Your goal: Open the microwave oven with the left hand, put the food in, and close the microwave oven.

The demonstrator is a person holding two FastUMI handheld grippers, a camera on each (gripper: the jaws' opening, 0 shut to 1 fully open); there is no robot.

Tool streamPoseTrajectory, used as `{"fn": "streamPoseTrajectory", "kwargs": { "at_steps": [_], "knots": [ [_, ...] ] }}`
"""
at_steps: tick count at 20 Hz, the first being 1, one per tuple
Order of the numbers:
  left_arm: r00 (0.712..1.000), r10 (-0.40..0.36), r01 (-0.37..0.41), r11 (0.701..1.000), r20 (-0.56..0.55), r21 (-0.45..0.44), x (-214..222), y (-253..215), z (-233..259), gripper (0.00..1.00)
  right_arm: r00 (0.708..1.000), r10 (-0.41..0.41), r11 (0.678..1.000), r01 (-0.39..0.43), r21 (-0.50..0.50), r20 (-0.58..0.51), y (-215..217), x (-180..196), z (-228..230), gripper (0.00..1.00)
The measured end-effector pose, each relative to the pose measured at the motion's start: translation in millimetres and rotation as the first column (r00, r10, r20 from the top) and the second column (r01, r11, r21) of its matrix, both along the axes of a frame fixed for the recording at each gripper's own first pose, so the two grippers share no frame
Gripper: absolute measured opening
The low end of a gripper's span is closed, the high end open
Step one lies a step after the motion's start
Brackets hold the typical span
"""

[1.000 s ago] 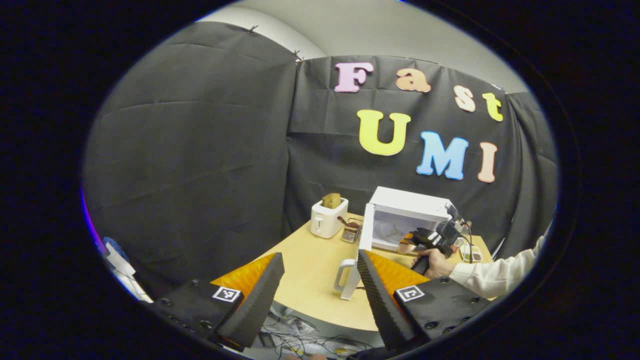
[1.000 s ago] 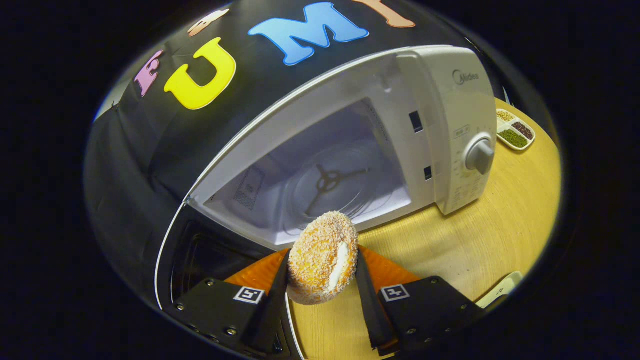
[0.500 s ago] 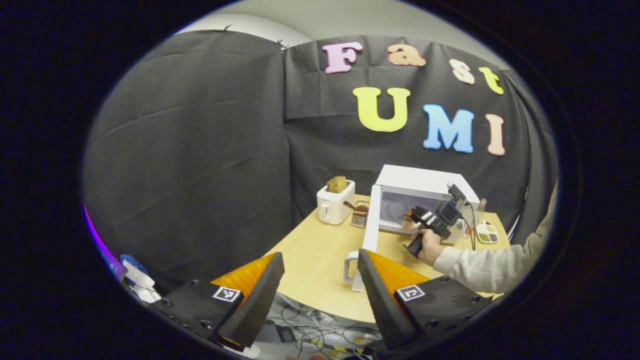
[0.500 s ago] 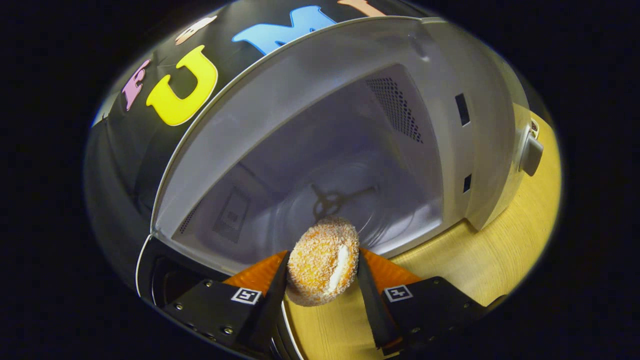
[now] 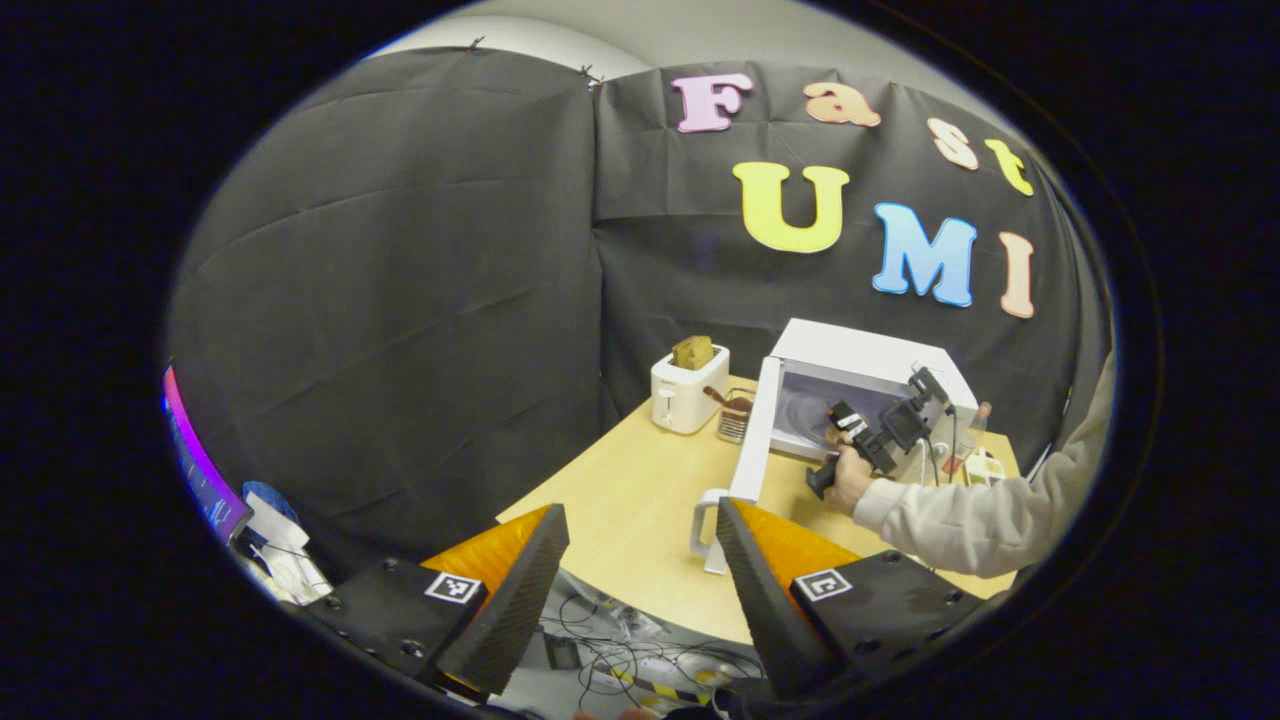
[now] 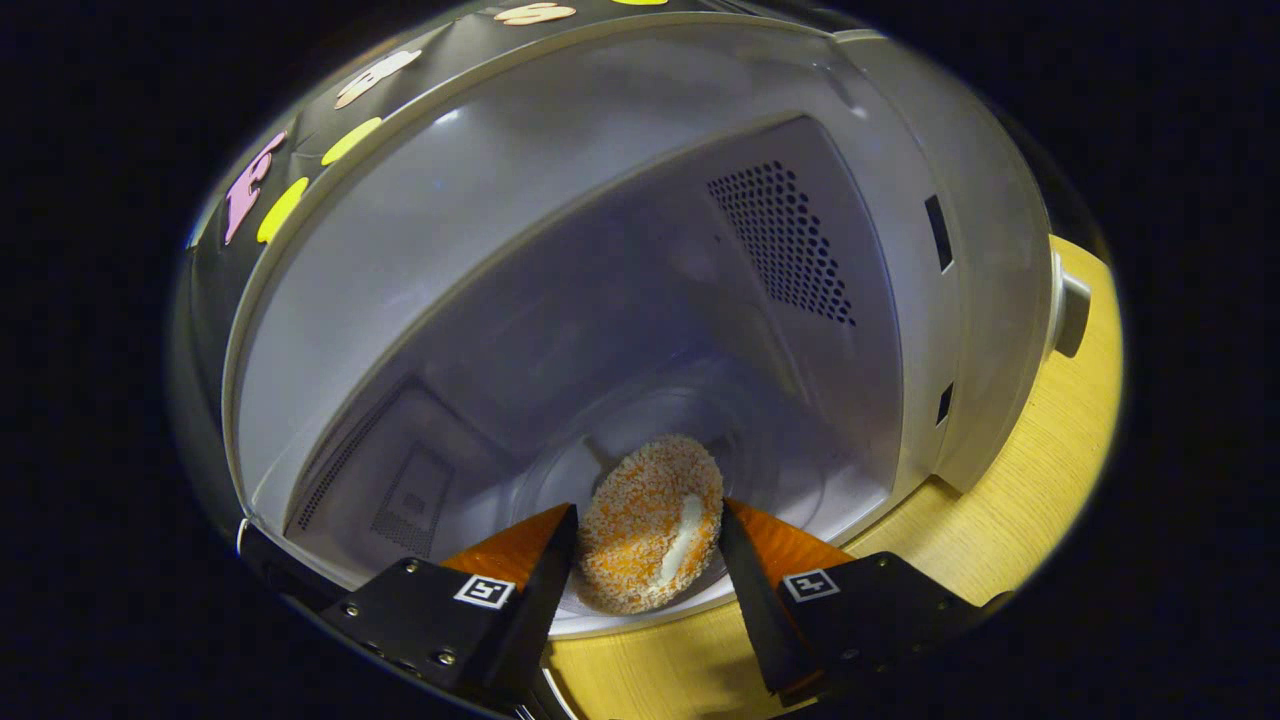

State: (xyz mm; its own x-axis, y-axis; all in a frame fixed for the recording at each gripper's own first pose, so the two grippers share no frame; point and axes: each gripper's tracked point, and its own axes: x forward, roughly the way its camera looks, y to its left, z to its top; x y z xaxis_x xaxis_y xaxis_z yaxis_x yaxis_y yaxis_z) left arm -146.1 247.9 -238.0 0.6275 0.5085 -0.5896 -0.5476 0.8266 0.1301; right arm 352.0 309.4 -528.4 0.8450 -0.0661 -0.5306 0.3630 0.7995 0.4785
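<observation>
The right gripper (image 6: 648, 560) is clamped on the pastry (image 6: 650, 522), holding it just inside the microwave (image 6: 560, 200) mouth over the glass tray (image 6: 780, 450). The left gripper (image 5: 632, 590) hangs with fingers apart beyond the table (image 5: 630, 500) edge.

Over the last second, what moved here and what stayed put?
The right claw carried the crumb-coated pastry forward from in front of the microwave into its cavity, over the glass turntable. Unchanged: it is still shut on the pastry, the door stays open, and the left claw stays open, back from the table.
</observation>
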Motion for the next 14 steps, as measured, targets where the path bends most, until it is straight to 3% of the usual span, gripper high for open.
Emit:
{"fn": "streamPoseTrajectory", "kwargs": {
  "at_steps": [4, 10, 14],
  "knots": [
    [1.000, 0.017, -0.017, 1.000, 0.005, -0.003, -5, -2, -4, 0.98, 0.999, -0.014, 0.999, 0.012, 0.044, 0.046, 12, 11, -4, 0.85],
    [1.000, 0.023, -0.024, 1.000, -0.003, -0.007, -12, -3, -3, 0.96, 0.997, -0.040, 0.992, 0.031, 0.122, 0.072, 24, 18, -6, 0.81],
    [1.000, -0.008, 0.010, 0.998, -0.029, 0.055, -9, -8, 12, 0.98, 0.996, -0.042, 0.993, 0.033, 0.115, 0.079, 23, 19, -5, 0.81]
  ]
}}
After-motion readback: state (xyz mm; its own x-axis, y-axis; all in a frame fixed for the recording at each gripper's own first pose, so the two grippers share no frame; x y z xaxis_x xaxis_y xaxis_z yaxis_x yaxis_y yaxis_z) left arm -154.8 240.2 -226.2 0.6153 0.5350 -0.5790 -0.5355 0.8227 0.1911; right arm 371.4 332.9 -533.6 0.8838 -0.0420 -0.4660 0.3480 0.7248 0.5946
